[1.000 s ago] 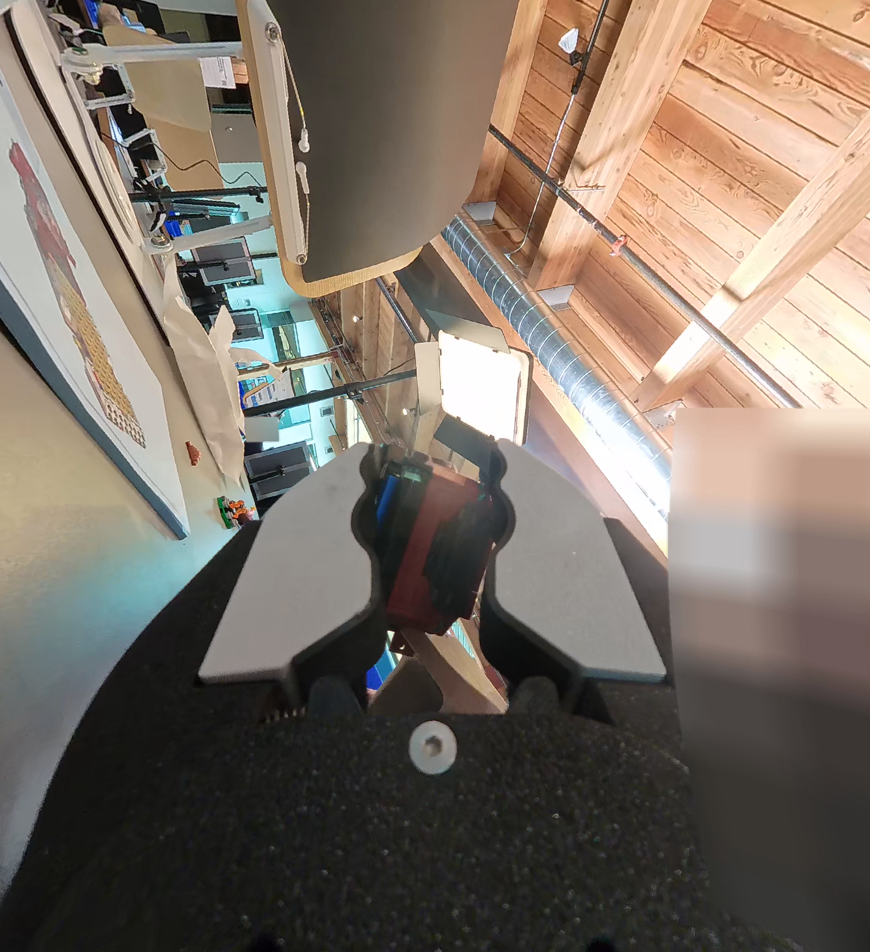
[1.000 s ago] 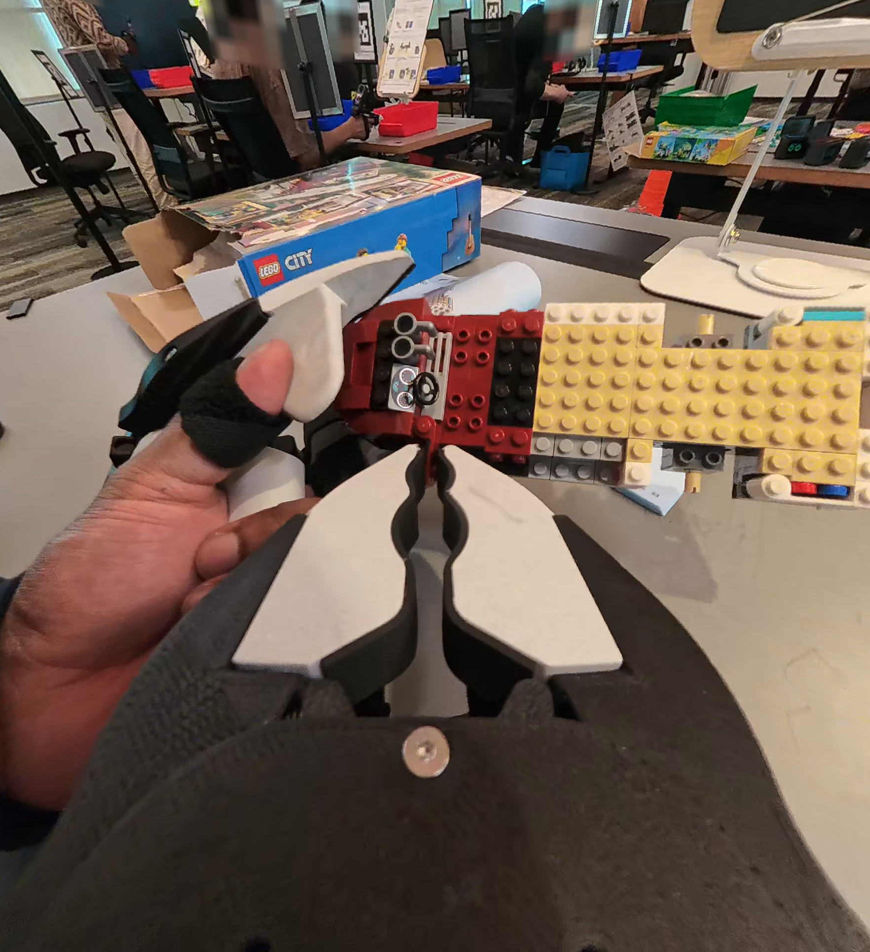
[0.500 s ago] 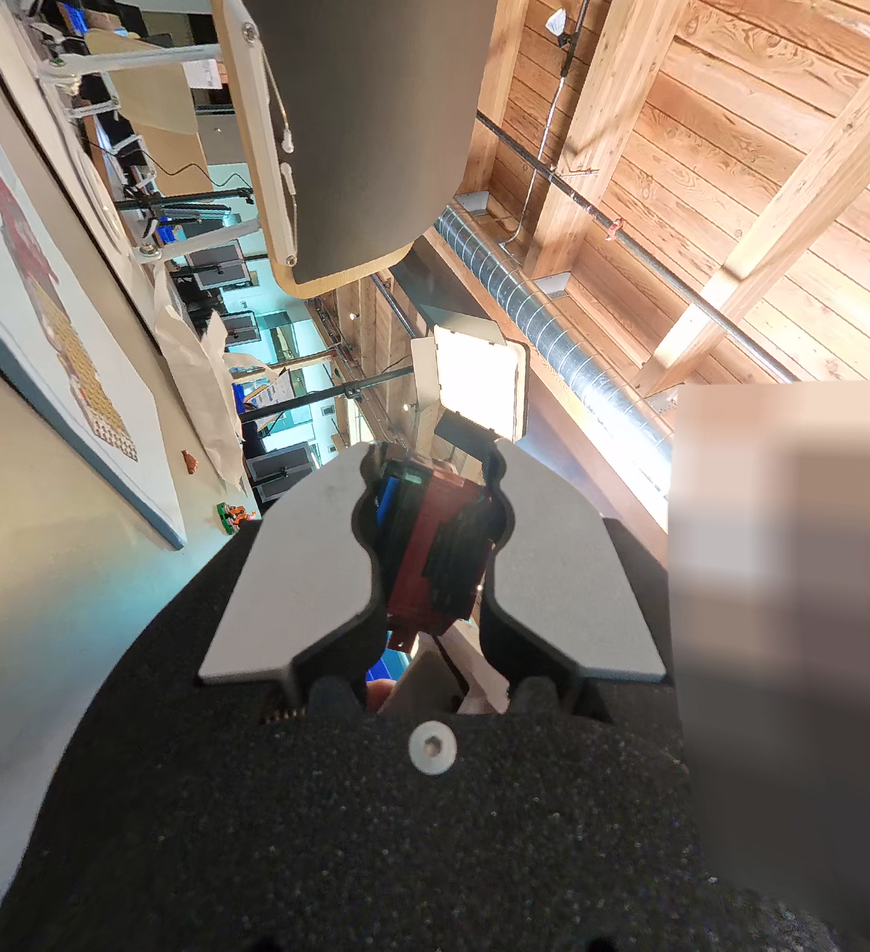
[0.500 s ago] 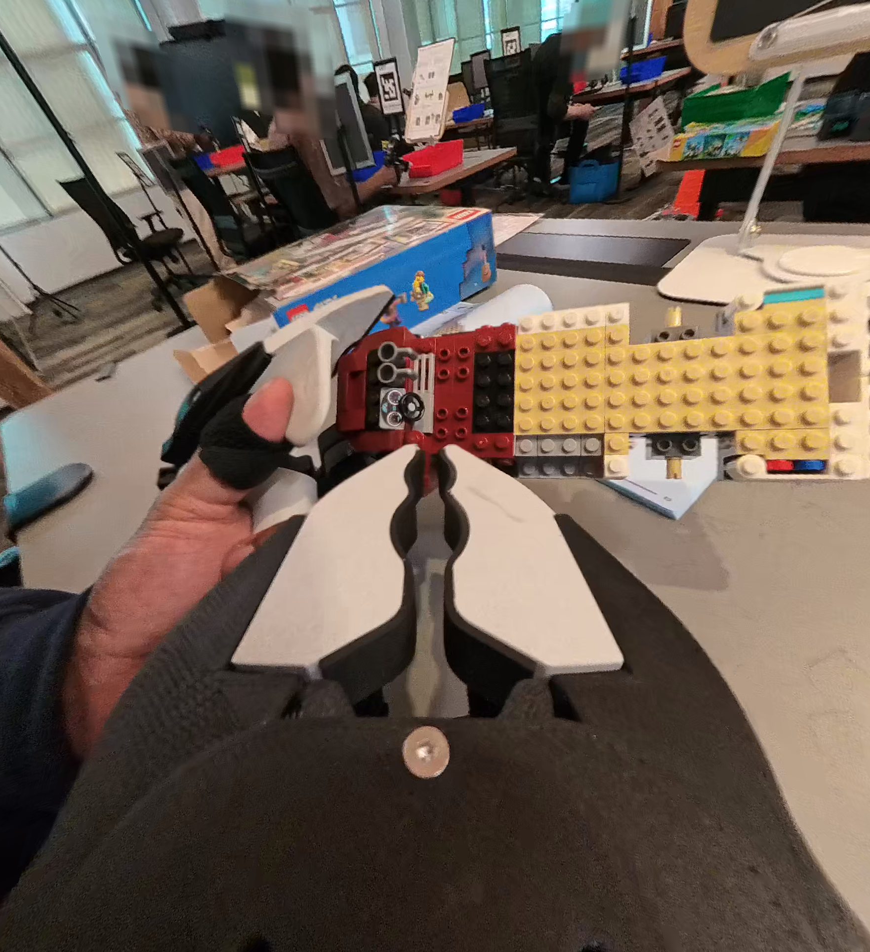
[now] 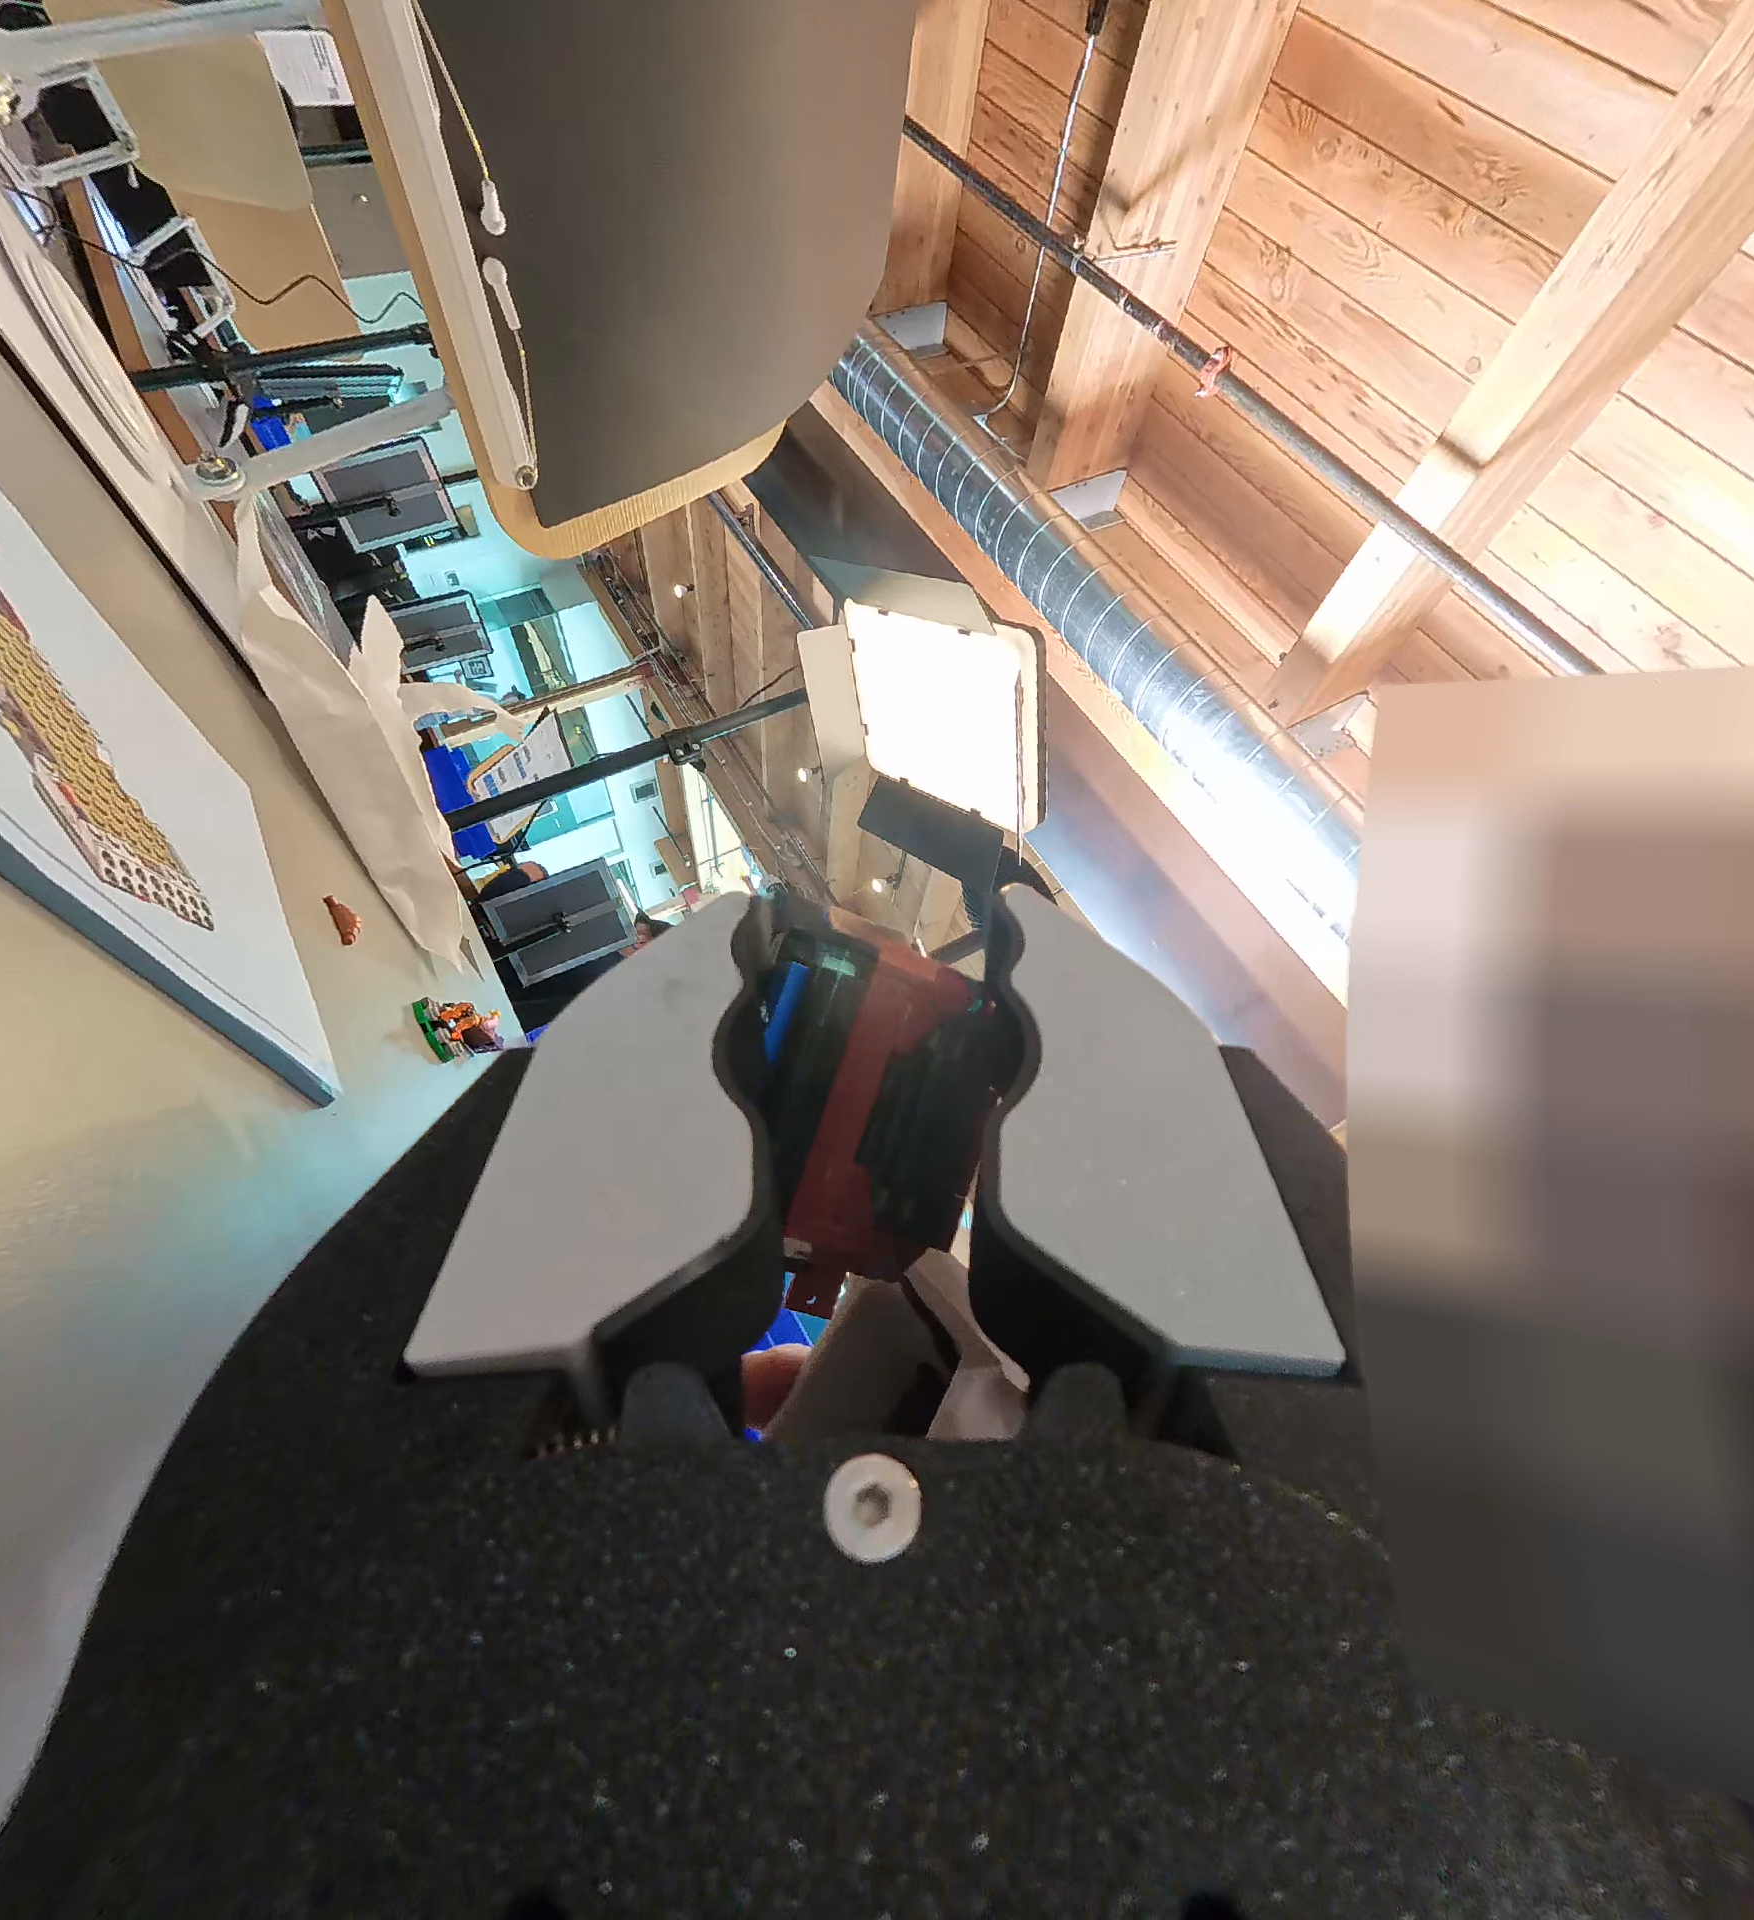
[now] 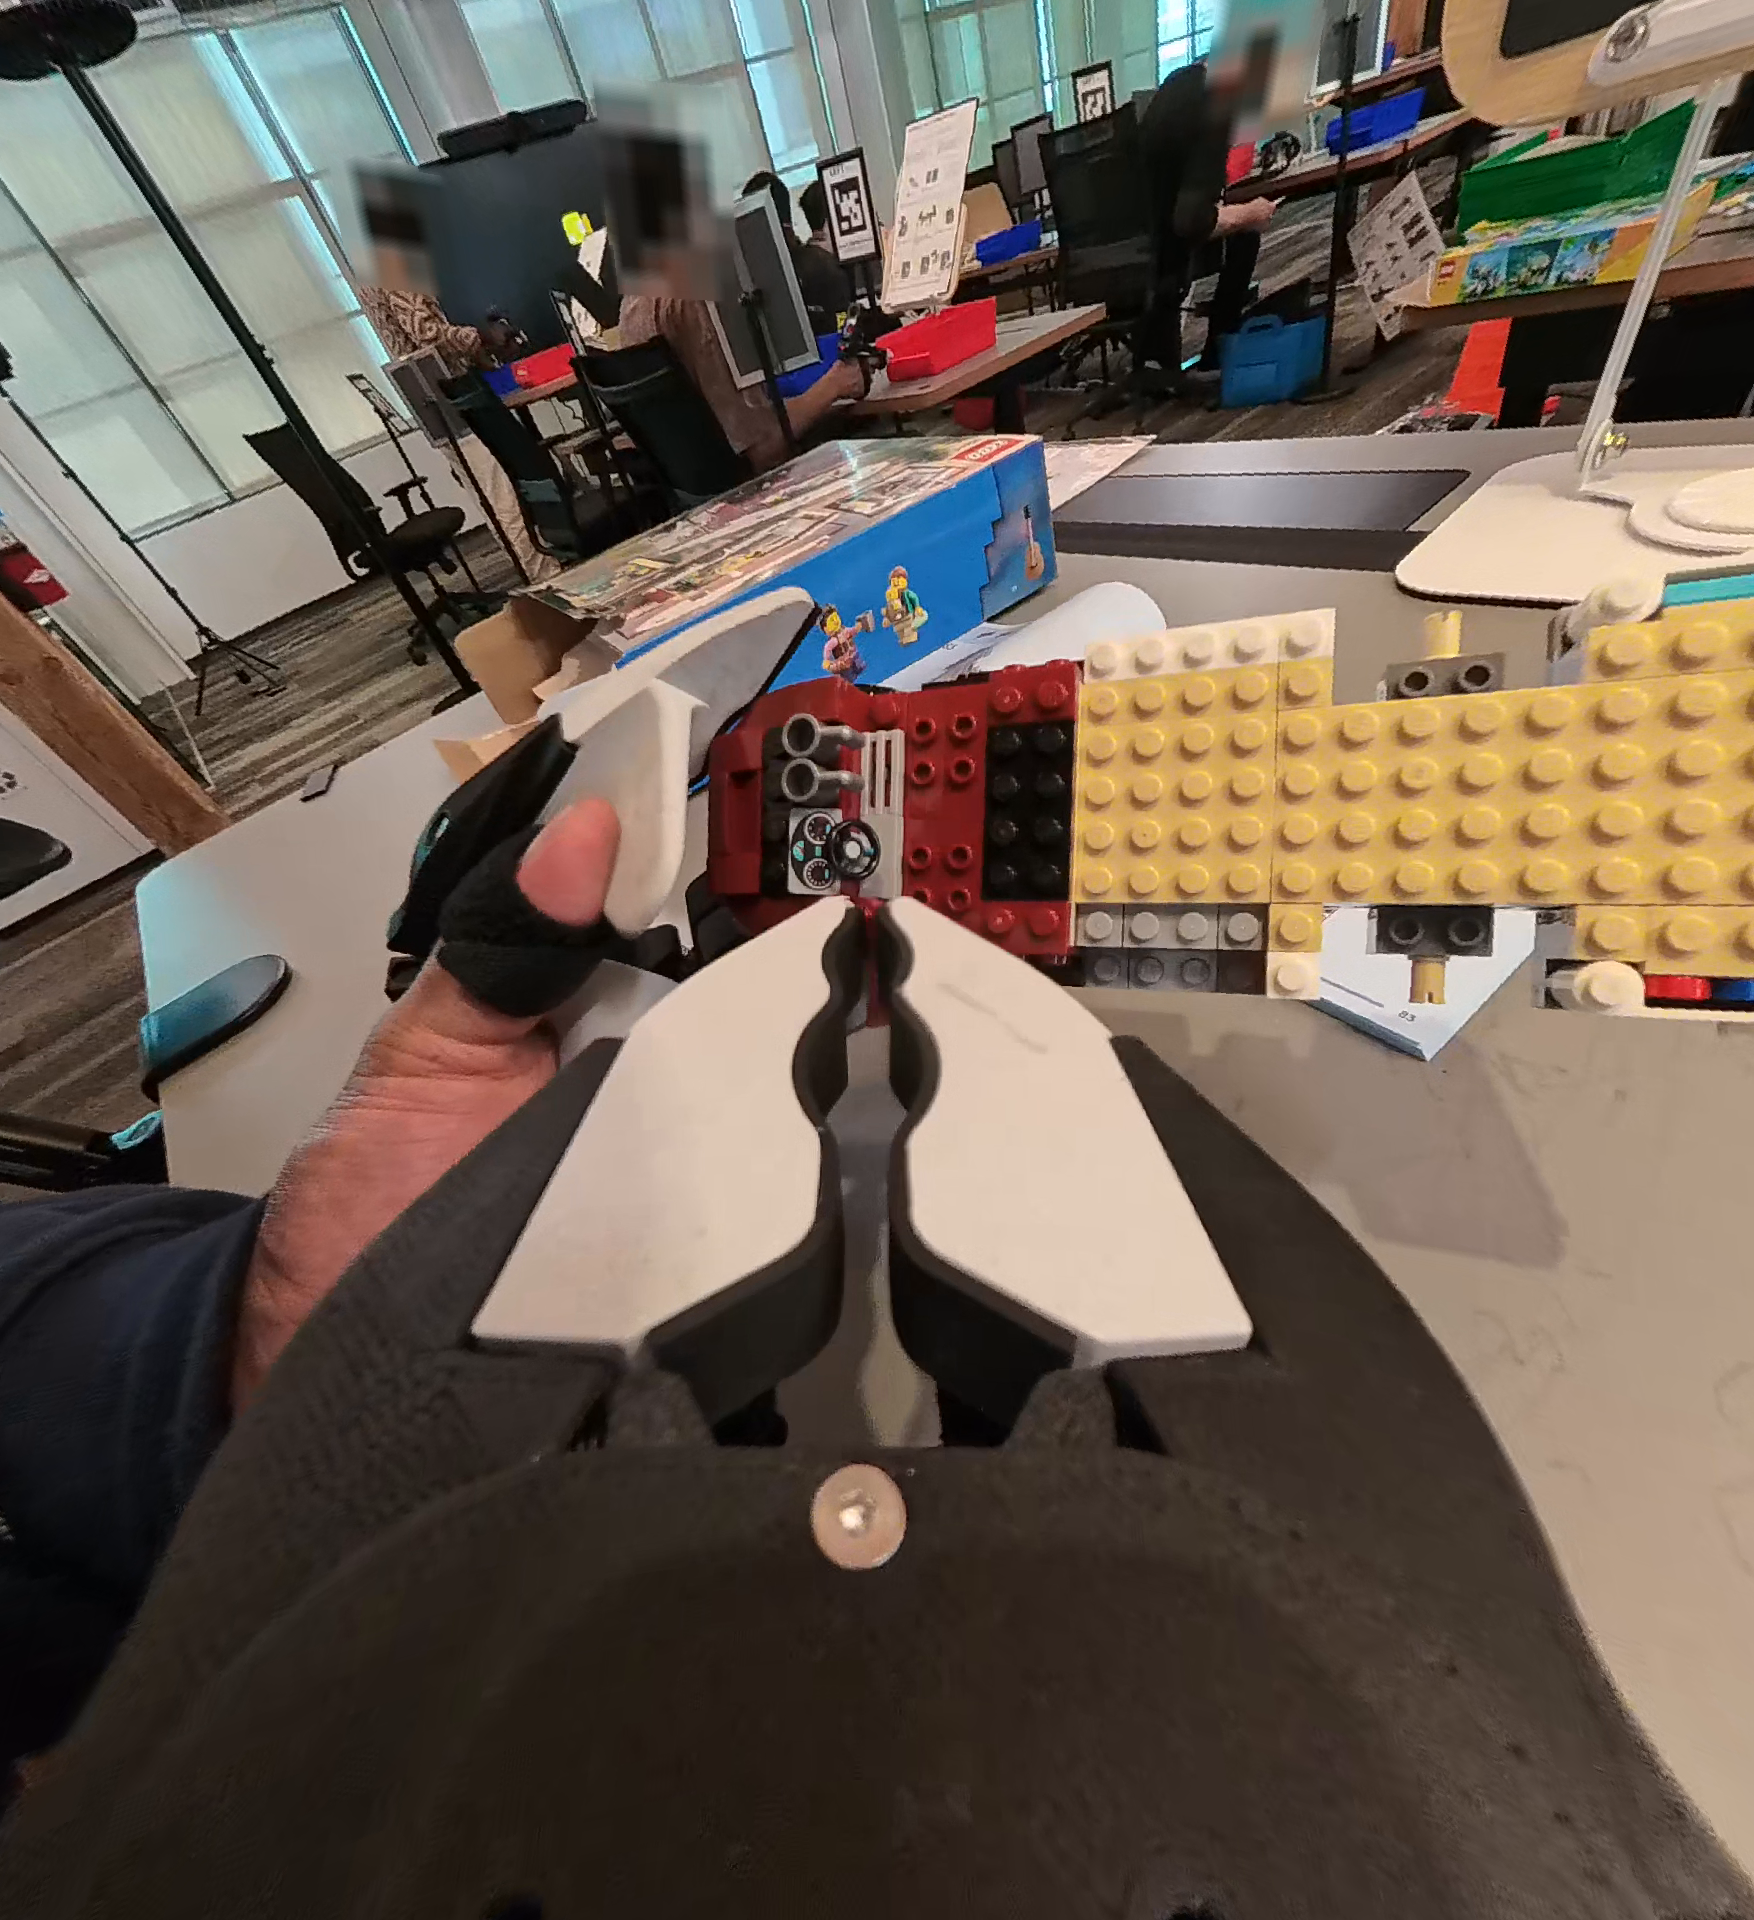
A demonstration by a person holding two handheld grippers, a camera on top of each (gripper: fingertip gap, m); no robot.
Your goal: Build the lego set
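Note:
A long lego build (image 6: pixel 1372 810) is held level above the table, with tan plates and a dark red cab end (image 6: pixel 956 810) that carries a steering wheel and gauges. My left gripper (image 5: pixel 873 914) is shut on that red end (image 5: pixel 883 1091). Its white fingers (image 6: pixel 644 790) show at the build's left in the right wrist view. My right gripper (image 6: pixel 865 909) is nearly closed at the cab's lower edge. A thin dark red piece (image 6: pixel 868 966) sits pinched between its pads.
A blue lego box (image 6: pixel 852 540), an instruction booklet (image 6: pixel 1392 997) and a white lamp base (image 6: pixel 1631 520) lie on the grey table (image 6: pixel 1475 1299). A person's hand (image 6: pixel 416 1091) holds the left gripper. A small brown piece (image 5: pixel 341 920) and a small green build (image 5: pixel 452 1023) lie beyond. The tips of one gripper are about 6 centimetres away from the tips of the other.
My right gripper's tips have moved up to the cab's lower edge, and the dark red piece now shows between the pads. My left gripper keeps its hold on the build.

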